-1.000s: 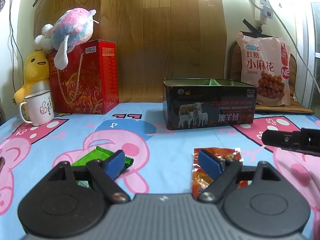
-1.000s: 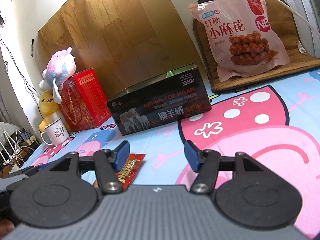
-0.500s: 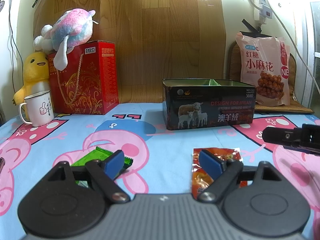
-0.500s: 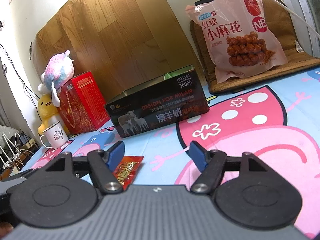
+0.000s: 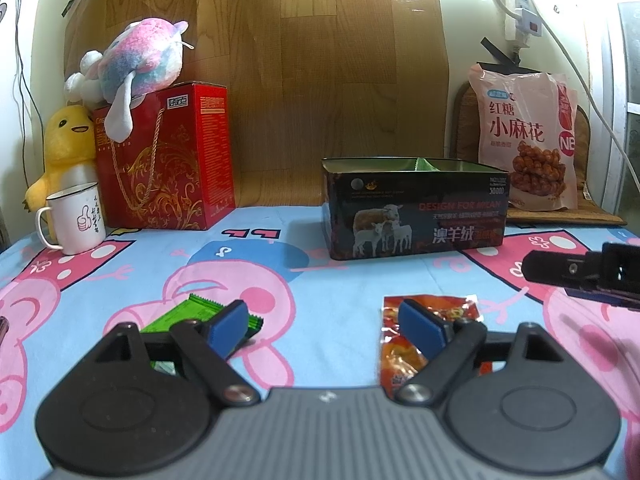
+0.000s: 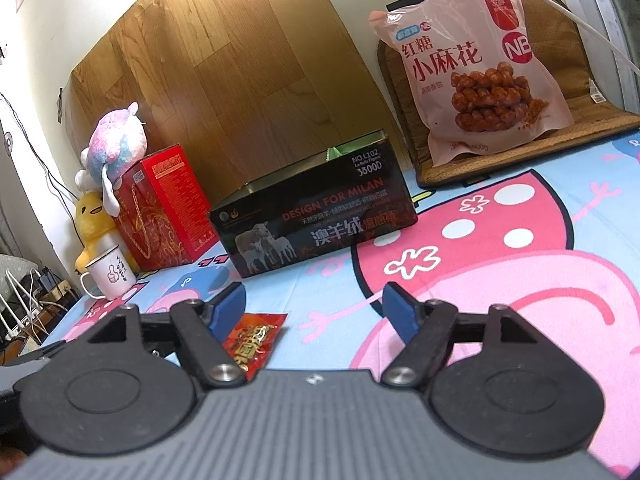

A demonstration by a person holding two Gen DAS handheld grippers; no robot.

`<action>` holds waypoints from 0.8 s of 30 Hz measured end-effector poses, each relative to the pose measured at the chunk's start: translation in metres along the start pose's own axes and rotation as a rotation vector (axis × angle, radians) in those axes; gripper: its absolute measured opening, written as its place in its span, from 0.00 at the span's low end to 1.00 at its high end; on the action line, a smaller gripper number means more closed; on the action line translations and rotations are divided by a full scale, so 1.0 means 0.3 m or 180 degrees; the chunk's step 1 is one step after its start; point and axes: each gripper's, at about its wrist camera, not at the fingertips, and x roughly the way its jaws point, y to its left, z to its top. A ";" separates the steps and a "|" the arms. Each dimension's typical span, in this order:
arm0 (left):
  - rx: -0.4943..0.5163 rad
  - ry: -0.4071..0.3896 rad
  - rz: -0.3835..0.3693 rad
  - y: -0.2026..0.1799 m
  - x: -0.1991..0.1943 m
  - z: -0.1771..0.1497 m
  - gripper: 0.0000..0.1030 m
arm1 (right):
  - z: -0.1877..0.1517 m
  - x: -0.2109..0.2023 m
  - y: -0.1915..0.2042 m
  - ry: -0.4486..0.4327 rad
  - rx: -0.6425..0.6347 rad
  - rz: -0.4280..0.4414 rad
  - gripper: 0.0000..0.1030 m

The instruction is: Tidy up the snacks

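Right gripper [image 6: 314,308] now nearer the red packet [image 6: 252,340], both grippers spread apart, over pink-and-blue cartoon cloth [image 5: 328,288], wood-panelled wall [image 5: 280,60] behind.

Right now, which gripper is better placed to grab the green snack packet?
Left. The green packet lies by the open left gripper; the right gripper, also open, sits beside the red packet.

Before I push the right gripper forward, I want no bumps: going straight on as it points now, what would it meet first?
Most likely the dark tin box, ahead between the open right gripper fingers. The red snack packet lies lower left, probably missed. Depth is uncertain.
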 end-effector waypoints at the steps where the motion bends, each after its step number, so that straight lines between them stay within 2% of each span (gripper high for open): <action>1: 0.0000 0.0001 -0.0002 0.000 0.001 0.000 0.83 | 0.000 0.000 0.000 -0.0002 0.0004 -0.0002 0.76; 24: 0.0005 -0.0010 -0.0002 -0.003 -0.002 0.000 0.84 | -0.001 -0.006 -0.007 -0.0044 0.0069 -0.0024 0.78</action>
